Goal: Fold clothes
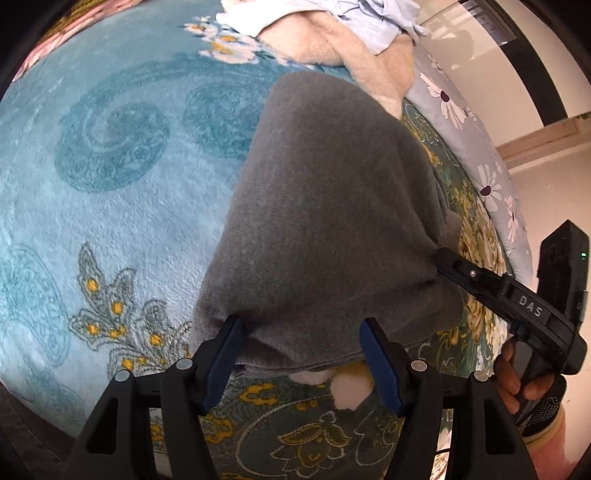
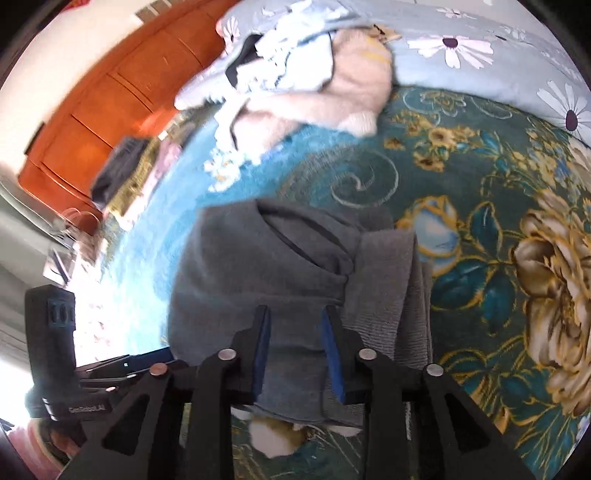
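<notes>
A grey folded garment [image 1: 325, 221] lies on a teal and blue floral blanket [image 1: 110, 184]. My left gripper [image 1: 301, 334] is open, its blue-padded fingers straddling the garment's near edge. My right gripper [image 1: 443, 264] shows at the right of the left wrist view, touching the garment's right side. In the right wrist view the right gripper [image 2: 297, 321] is open with the grey garment [image 2: 266, 266] between its fingers. The left gripper [image 2: 147, 360] shows at the lower left there.
A pile of cream and pale blue clothes [image 1: 332, 33] lies at the far end of the blanket, also in the right wrist view [image 2: 314, 85]. A grey daisy-print quilt [image 2: 498, 55] borders the far side. An orange wooden cabinet [image 2: 92, 110] stands beyond the bed.
</notes>
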